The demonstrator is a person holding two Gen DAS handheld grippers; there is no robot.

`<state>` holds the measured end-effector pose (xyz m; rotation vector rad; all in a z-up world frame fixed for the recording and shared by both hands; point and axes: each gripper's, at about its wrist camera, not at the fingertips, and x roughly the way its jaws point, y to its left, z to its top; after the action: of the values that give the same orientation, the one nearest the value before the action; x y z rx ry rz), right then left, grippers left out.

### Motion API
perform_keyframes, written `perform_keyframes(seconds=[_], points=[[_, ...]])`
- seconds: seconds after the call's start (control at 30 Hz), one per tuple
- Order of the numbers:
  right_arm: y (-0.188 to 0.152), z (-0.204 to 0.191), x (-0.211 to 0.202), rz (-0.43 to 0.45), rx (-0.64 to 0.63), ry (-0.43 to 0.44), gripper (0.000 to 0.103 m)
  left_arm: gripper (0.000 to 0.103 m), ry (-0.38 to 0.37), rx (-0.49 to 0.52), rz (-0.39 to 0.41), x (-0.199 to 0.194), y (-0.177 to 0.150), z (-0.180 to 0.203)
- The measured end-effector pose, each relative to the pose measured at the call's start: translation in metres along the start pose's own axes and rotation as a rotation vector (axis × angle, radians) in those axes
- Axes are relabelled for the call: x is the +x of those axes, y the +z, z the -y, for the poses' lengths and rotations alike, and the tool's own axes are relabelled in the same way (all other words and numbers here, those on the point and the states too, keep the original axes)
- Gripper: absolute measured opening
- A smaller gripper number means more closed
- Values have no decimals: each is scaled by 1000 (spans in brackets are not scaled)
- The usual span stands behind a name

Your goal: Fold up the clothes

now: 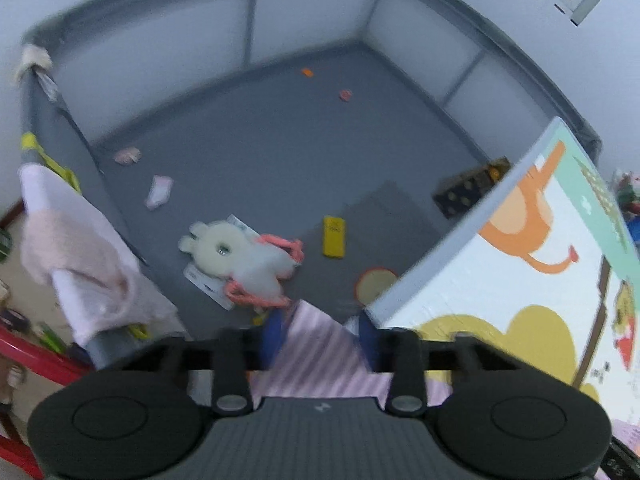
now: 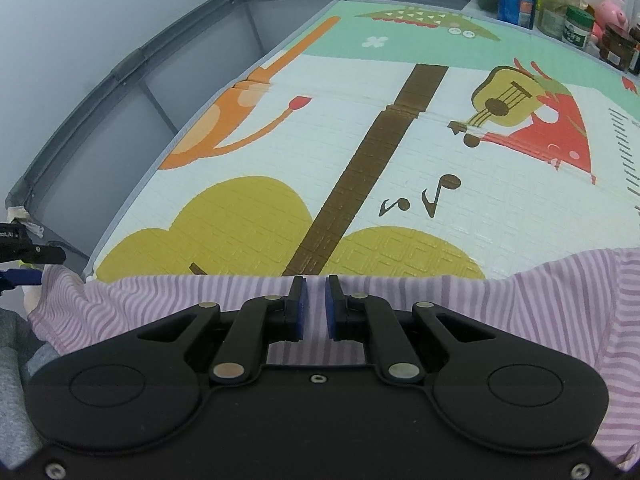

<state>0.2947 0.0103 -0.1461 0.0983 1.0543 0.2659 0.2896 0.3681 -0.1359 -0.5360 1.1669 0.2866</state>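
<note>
A pink-and-white striped garment (image 2: 520,300) lies along the near edge of a cartoon-printed foam mat (image 2: 360,140). My right gripper (image 2: 316,304) points down at the garment's far hem, its blue pads nearly together with the striped cloth pinched between them. In the left wrist view a corner of the same garment (image 1: 320,360) runs up between the blue pads of my left gripper (image 1: 320,336), whose jaws stand apart around it at the mat's corner (image 1: 500,280). This view is blurred. The left gripper's blue finger (image 2: 20,278) shows at the garment's left end.
Beyond the mat's left edge is a grey playpen (image 1: 280,140) holding a white plush rabbit (image 1: 236,256), a yellow block (image 1: 334,236) and a small sock (image 1: 158,192). A pink cloth (image 1: 80,248) hangs over its rail. Jars and bottles (image 2: 576,24) crowd the mat's far right.
</note>
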Motion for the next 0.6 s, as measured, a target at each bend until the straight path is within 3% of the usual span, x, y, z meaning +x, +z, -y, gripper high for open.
perform_keyframes(seconds=[0.1,0.43,0.6], points=[[0,0,0,1,1,-2,9,6,-42,-23,-18,5,-3,-6],[-1,3,-2,17,43,3,9,4,-207,-143,61,-28,-4,-32],[-1,6,-3,38,78,-27,6,4,-230,-213,71,-35,-20,-59]])
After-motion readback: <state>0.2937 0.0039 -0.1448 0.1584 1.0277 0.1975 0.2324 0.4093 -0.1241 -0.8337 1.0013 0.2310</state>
